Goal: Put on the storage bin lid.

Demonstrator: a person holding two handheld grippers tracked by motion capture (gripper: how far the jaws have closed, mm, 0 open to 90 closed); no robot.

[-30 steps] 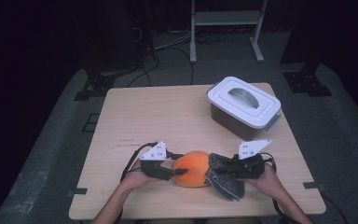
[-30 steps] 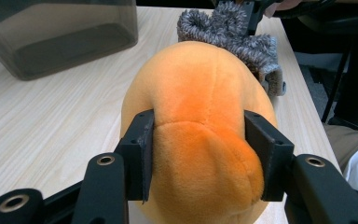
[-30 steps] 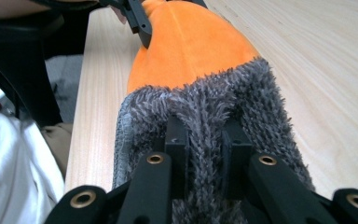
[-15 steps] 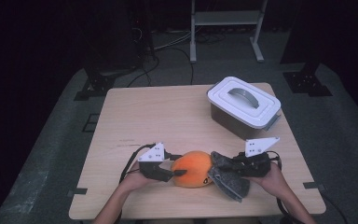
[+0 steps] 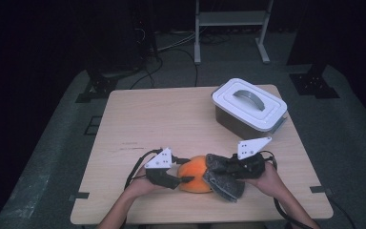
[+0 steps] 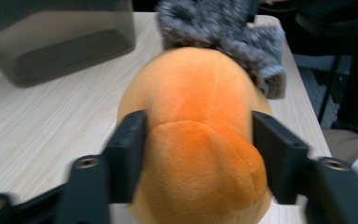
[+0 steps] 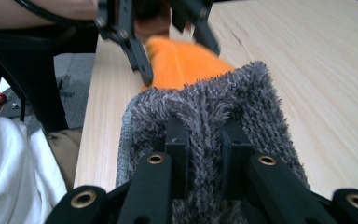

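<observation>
An orange plush toy point(image 5: 196, 175) lies near the table's front edge, with a grey fuzzy piece point(image 5: 225, 183) attached at its right end. My left gripper point(image 5: 186, 174) comes in from the left. In the left gripper view its jaws point(image 6: 199, 140) flank the orange body point(image 6: 200, 88), and both pads still touch it. These jaws have just been opening with the toy between them. My right gripper point(image 5: 223, 168) is shut on the grey fuzzy piece point(image 7: 205, 100), which bunches between its jaws point(image 7: 204, 135). Beyond it are the orange body point(image 7: 182, 60) and the other gripper.
A grey box with a white handled lid point(image 5: 250, 102) stands at the back right of the wooden table point(image 5: 162, 119); its dark side point(image 6: 56, 42) also shows in the left gripper view. Cables trail from both grippers toward the front edge.
The left jaws have spread wider around the orange toy. The right gripper has risen slightly with the grey fuzzy piece in it.
</observation>
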